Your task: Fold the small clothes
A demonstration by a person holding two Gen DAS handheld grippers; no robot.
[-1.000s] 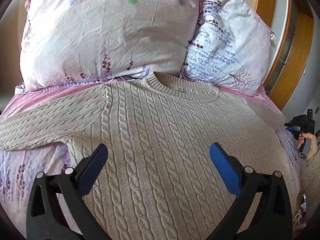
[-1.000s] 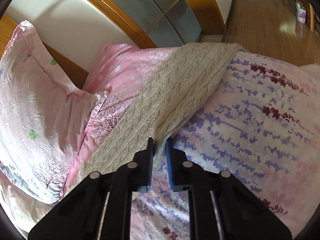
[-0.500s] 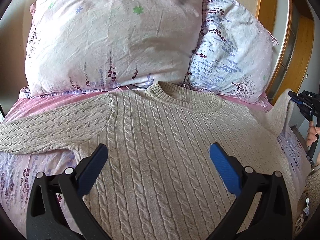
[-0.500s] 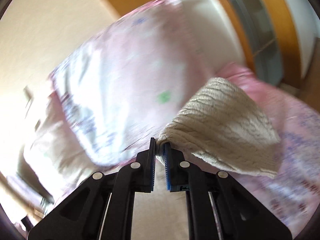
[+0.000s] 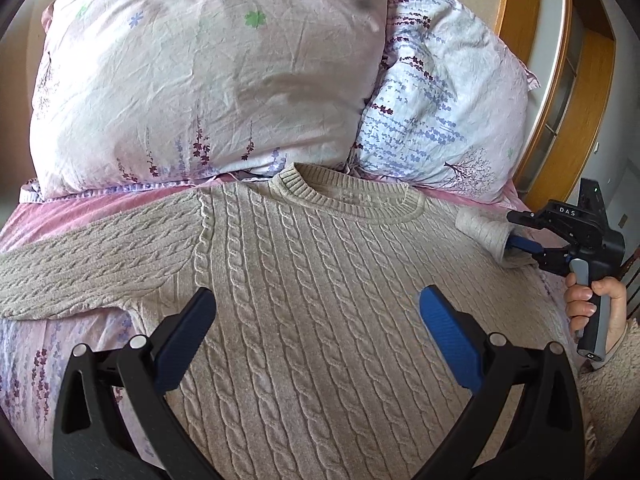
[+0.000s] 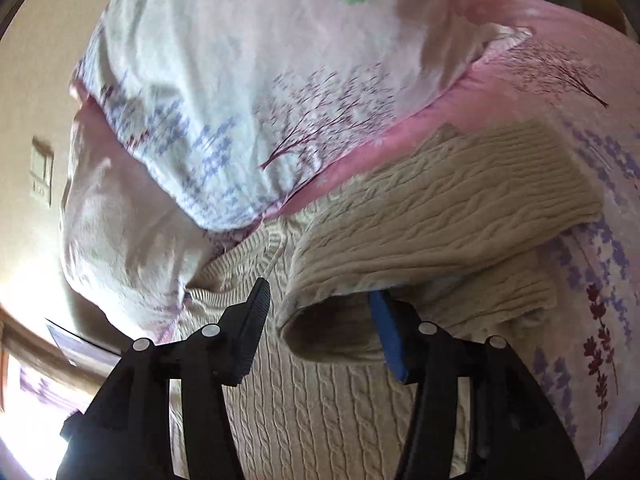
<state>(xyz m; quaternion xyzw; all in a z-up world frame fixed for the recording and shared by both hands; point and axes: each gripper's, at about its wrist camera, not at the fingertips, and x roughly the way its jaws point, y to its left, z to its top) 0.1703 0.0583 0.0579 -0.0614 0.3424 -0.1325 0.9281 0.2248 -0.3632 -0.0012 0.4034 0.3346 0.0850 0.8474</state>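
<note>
Sweater (image 5: 320,300) flat on bed | left gripper (image 5: 316,322) released | right gripper (image 6: 320,324) released (sleeve folded in)

Sweater (image 5: 312,300) on bed, before pillows (image 5: 208,80)

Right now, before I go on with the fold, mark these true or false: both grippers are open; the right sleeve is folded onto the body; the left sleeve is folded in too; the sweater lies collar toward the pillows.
1. Both grippers are open. True: the left gripper and right gripper both stand spread.
2. The right sleeve lies over the sweater body. True.
3. The left sleeve is folded in. False: it lies stretched out sideways.
4. The collar points toward the pillows. True.
5. The left gripper grips fabric. False: nothing is between its fingers.
</note>
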